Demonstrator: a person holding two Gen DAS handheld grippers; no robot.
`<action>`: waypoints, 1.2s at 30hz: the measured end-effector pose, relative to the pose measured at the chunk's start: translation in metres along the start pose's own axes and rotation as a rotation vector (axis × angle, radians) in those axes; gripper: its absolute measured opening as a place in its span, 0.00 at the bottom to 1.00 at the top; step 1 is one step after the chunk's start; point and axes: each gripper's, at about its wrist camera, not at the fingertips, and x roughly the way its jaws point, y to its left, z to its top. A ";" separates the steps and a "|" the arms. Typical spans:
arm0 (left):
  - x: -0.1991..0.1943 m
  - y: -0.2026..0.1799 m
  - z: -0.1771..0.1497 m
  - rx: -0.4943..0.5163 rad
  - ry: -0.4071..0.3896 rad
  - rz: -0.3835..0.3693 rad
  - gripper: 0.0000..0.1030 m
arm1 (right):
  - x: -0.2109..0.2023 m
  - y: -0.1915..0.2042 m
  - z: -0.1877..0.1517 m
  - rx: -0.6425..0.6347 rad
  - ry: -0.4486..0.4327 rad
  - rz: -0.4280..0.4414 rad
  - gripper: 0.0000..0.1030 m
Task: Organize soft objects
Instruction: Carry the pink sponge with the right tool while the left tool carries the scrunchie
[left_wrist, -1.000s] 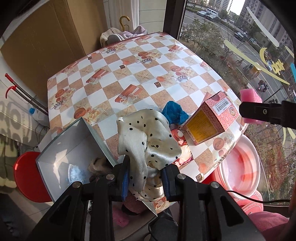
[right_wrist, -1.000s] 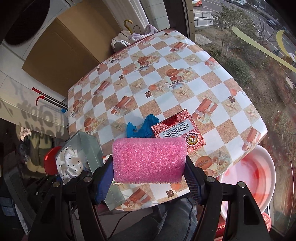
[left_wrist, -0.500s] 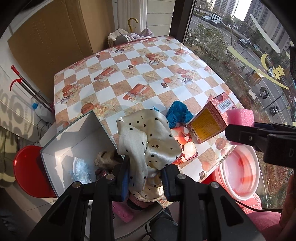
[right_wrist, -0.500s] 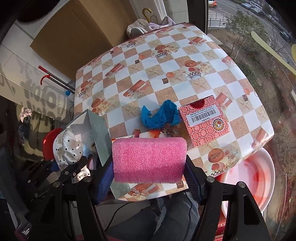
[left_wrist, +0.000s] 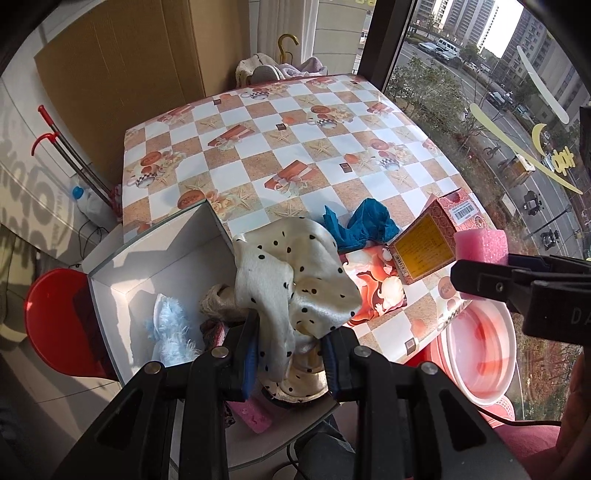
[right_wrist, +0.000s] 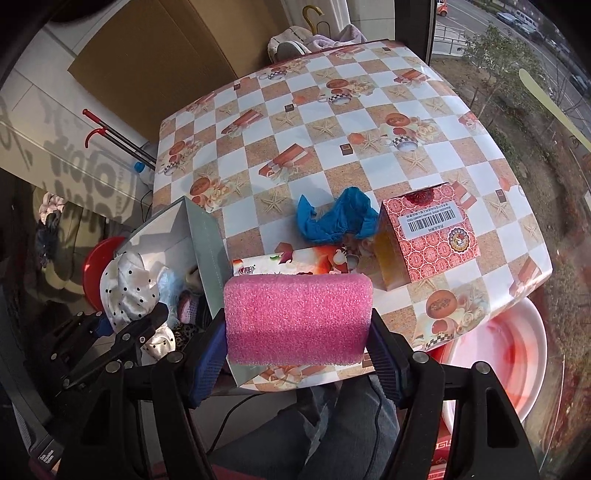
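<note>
Over the open white box (left_wrist: 155, 258) at the counter's near left corner, the left gripper (left_wrist: 291, 354) is clamped on a cream polka-dot cloth (left_wrist: 291, 273), which bunches up between its blue pads and hangs above the box mouth, not yet let go. Some sorting looks done already: a fluffy pale-blue thing (left_wrist: 170, 332) and a beige knitted piece (left_wrist: 218, 302) lie inside the box, and something pink (left_wrist: 251, 413) shows lower down by the near edge. The right gripper (right_wrist: 295, 350) is clamped on a pink sponge block (right_wrist: 299, 317), pads pressing on its two ends, held in the air over the counter's near edge just right of the box. So I'd judge two soft items are in hand and still to be dropped in, and at least one more waits: a crumpled blue cloth (right_wrist: 336, 218) lying on the checked counter (right_wrist: 332, 110), just beside a red patterned carton (right_wrist: 428, 240) and touching a flat printed packet (right_wrist: 314, 258). Whether the carton and packet belong to the job I can't tell. The right wrist view shows the sponge's whole broad face, the carton's barcode top and a dark leopard-print scrap (right_wrist: 181, 332) by the box; the left wrist view gives only the sponge's end but looks straight into the box, and shows the carton's yellow side. Beyond the counter's right edge a pink basin (left_wrist: 480, 354) sits lower down.
</note>
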 end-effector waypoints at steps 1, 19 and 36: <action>0.000 0.002 -0.001 -0.005 0.000 0.000 0.31 | 0.001 0.001 0.000 -0.004 0.002 0.000 0.69; -0.018 0.045 -0.030 -0.145 -0.031 0.051 0.31 | 0.011 0.049 -0.003 -0.130 0.033 0.037 0.69; -0.030 0.093 -0.063 -0.307 -0.030 0.118 0.31 | 0.031 0.104 -0.007 -0.289 0.090 0.076 0.69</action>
